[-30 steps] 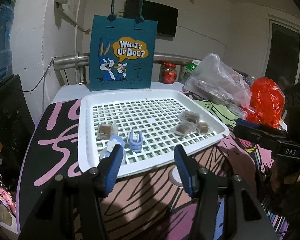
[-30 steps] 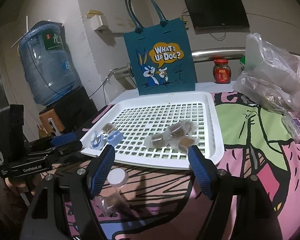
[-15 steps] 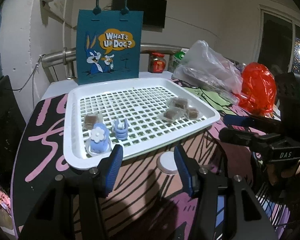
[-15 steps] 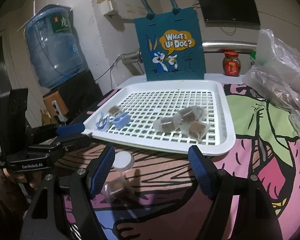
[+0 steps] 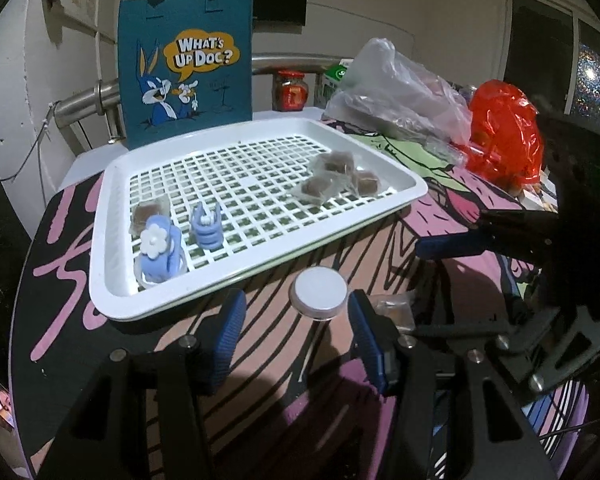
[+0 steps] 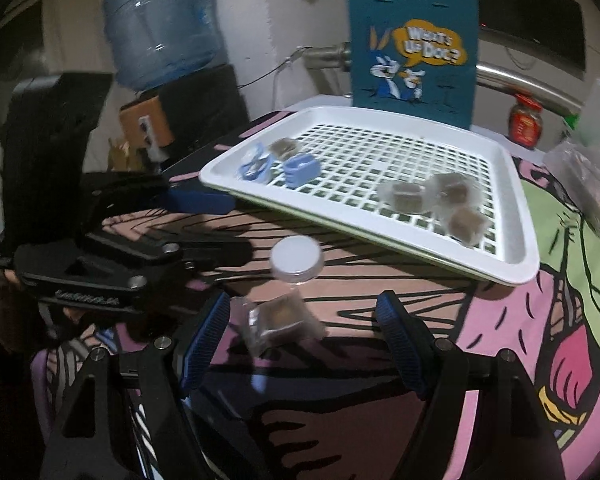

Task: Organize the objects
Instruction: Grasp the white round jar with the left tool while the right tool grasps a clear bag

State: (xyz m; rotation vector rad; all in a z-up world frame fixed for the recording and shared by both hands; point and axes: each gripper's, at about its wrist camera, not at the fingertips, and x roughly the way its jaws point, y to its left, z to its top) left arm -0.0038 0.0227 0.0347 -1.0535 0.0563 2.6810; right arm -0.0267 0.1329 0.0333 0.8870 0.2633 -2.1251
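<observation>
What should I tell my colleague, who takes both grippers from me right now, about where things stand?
Left gripper: open, holding nothing, just short of the white round lid on the table.
Right gripper: open, holding nothing, with the loose wrapped brown cube lying between its jaws.
White tray: holds two blue hair clips, one wrapped cube beside them, and three wrapped cubes at the far right.
Done: those six things are in the tray.
Left, probably: the lid and the loose cube, both still on the table.
</observation>
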